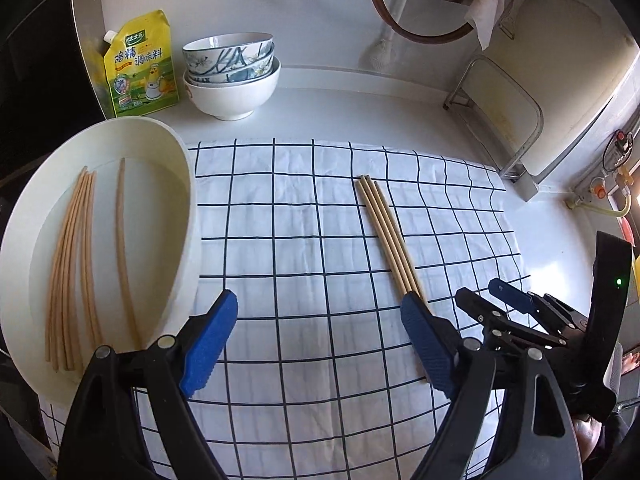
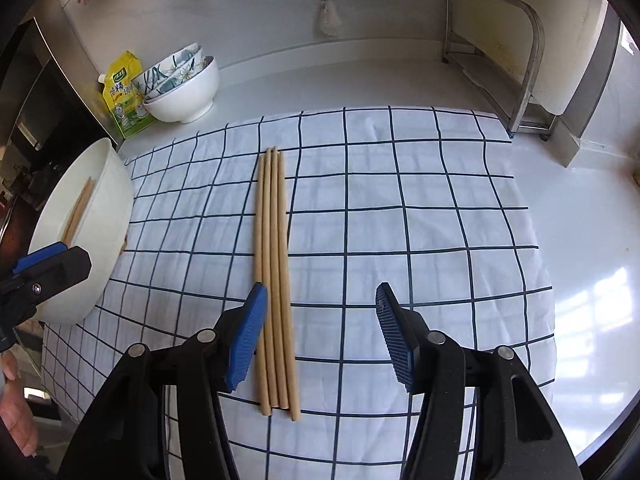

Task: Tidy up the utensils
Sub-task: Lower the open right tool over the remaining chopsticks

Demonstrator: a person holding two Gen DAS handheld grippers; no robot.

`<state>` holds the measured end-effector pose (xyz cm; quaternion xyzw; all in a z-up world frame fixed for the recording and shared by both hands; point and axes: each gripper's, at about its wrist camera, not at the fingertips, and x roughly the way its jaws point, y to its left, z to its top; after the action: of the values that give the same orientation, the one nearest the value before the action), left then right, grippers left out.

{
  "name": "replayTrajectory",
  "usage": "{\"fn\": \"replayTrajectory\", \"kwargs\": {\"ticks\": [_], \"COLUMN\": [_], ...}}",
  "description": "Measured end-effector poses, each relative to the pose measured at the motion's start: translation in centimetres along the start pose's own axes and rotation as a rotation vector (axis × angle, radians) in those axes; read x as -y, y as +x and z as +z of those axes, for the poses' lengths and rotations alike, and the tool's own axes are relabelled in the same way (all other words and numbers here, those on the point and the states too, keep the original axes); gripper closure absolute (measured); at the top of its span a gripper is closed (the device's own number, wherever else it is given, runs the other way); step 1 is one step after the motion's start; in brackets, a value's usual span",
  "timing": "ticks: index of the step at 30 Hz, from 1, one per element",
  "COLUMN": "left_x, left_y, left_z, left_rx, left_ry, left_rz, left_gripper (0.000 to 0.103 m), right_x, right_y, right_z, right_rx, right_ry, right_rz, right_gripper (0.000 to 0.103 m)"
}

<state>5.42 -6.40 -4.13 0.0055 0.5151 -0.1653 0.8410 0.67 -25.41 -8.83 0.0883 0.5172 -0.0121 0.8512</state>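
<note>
Chopsticks (image 2: 274, 280): four already lie aligned mid-cloth (image 2: 400, 208) on the tabletop, several more wait in the white basin (image 1: 182, 184) at its left edge, so sorting seems partway, with left gripper (image 1: 316, 340) and right gripper (image 2: 320, 336) both open, empty.
</note>
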Motion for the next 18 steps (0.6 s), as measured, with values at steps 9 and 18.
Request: {"fn": "replayTrajectory", "kwargs": {"ticks": [9,18], "left_x": [0.6,0.8], "left_y": [3.2,4.2], "left_z": [-1.4,-2.0], "left_rx": [-0.053,-0.074], "left_ry": [-0.015,-0.031], "left_rz": [0.045,0.049], "left_gripper": [0.021,0.021], "right_x": [0.3,0.2], "right_y": [2.1,3.1], "right_z": [-0.5,-0.8], "right_rx": [-0.011,-0.029], "right_ry": [-0.041,-0.059], "right_rz": [0.017,0.033], "right_gripper": [0.049,0.049]}}
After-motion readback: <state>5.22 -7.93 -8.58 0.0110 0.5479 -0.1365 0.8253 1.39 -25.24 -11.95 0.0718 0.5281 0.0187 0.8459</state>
